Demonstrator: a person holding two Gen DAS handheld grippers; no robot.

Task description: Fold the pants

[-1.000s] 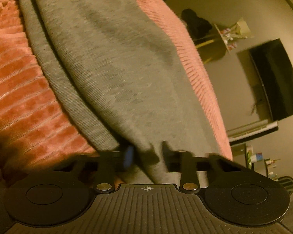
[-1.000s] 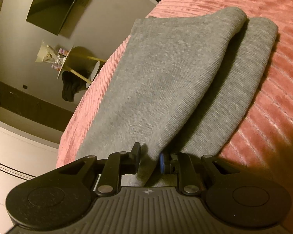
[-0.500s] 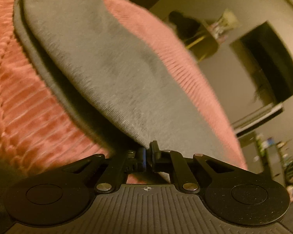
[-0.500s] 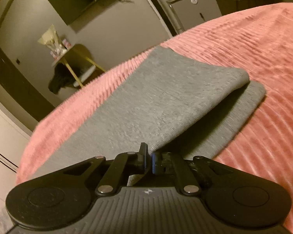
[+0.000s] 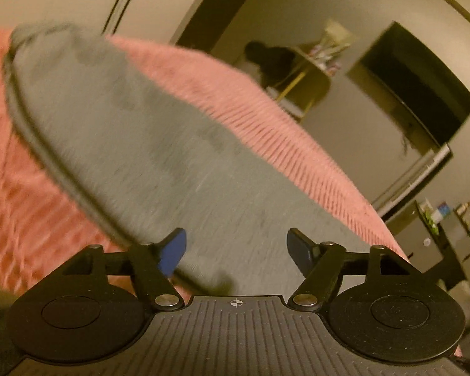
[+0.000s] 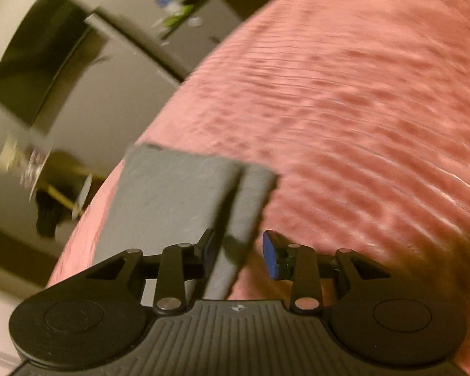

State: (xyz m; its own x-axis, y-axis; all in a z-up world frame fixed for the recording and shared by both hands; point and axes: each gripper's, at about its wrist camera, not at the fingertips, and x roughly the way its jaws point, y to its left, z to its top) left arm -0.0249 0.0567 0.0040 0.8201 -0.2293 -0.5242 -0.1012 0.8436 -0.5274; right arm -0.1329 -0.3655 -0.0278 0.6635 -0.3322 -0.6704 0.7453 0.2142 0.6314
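Half a second ago clamped on the gray pants (image 5: pixel 159 163); now both left gripper (image 5: pixel 236 252) and right gripper (image 6: pixel 239 255) spread apart, cloth released, lying folded on pink bedspread (image 6: pixel 360 109). Fold probably set.

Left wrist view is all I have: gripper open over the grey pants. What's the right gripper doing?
Observer: The right gripper is open too. The near edge of the pants sits between its spread fingers, not clamped.
Operator: Can you see the fold from that side?
Observer: Yes, there are two layers. The lower one shows as a strip along the right side of the upper one.
Operator: Is the far end hanging off?
Observer: No, the far end lies flat on the pink bedspread, with its left corner close to the bed's edge.
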